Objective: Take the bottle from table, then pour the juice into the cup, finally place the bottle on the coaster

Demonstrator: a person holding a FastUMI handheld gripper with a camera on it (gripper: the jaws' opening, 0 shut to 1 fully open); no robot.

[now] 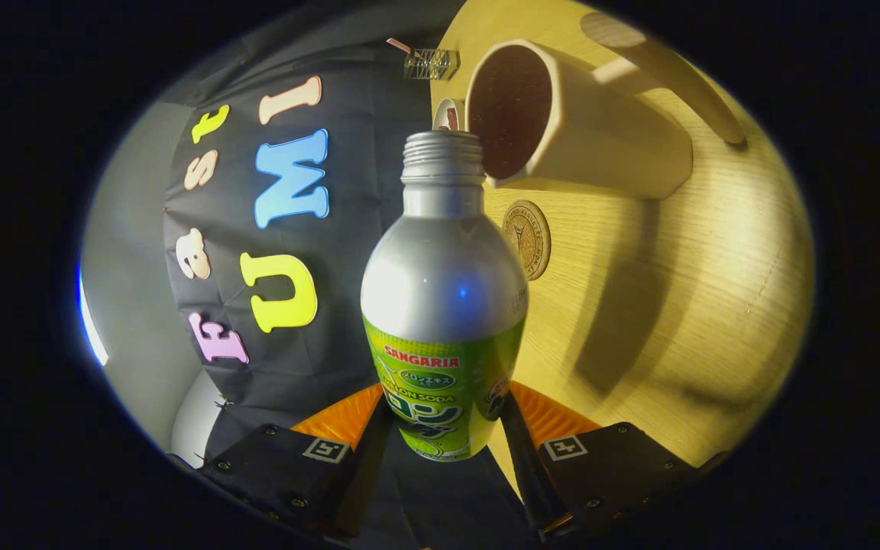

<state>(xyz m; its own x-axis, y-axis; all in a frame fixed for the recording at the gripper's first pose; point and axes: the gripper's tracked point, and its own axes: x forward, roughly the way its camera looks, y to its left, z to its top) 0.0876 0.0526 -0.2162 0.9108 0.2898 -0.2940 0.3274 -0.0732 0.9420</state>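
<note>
My gripper (444,416) is shut on a silver bottle (444,283) with a green label, both fingers pressing its lower sides. The whole view is rolled sideways, so the bottle is tipped over. Its uncapped threaded neck (442,156) points at the rim of a cream cup (593,130) with a dark inside (509,111). The cup stands on the wooden table (677,305). A round wooden coaster (526,239) lies flat on the table just beside the cup, beyond the bottle's shoulder. I see no stream of juice between neck and cup.
A small clear block (431,64) sits at the table's edge beyond the cup. A pale long handle-like thing (677,80) lies on the table behind the cup. The booth's black cloth wall (348,229) fills the side past the table edge.
</note>
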